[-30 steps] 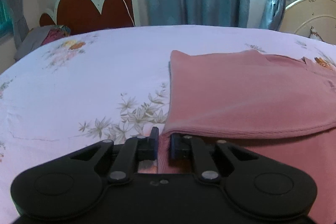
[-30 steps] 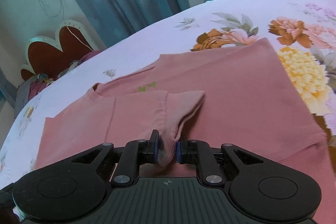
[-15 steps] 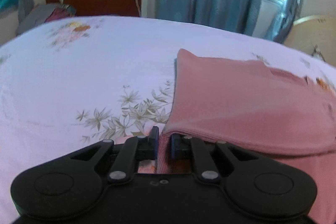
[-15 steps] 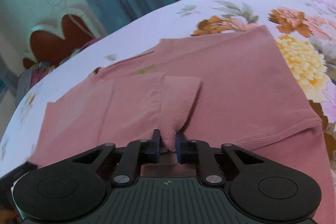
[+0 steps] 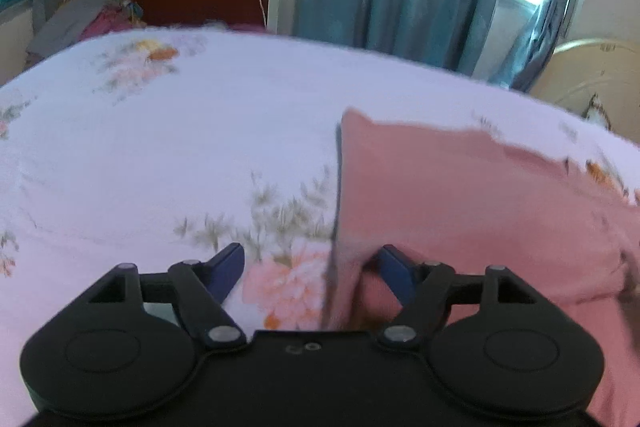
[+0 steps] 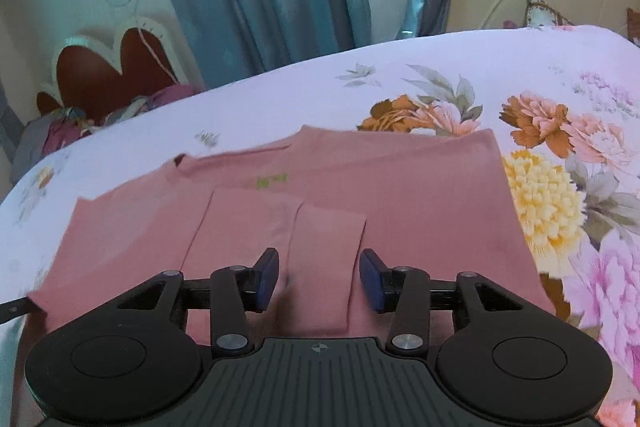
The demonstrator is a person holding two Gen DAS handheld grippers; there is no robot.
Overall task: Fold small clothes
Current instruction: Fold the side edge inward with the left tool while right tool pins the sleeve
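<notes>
Both tools have just been opening: left tool (image 5: 312,267) is now standing released with the pink shirt's (image 6: 420,195) folded edge lying loose between its jaws, while right tool (image 6: 318,277) is standing released over the folded-in sleeve (image 6: 324,259), which a second ago was pinched and raised. Shirt is lying flat on the flowered bed (image 5: 168,155), both sides already folded inward. Risk: as the tools are lifting away, a pad (image 5: 394,271) may be snagging the knit and dragging the fold open, and the soft mattress is letting layers creep. Left view is blurring with motion; the shirt's lower hem is being cut off behind the tool bodies
</notes>
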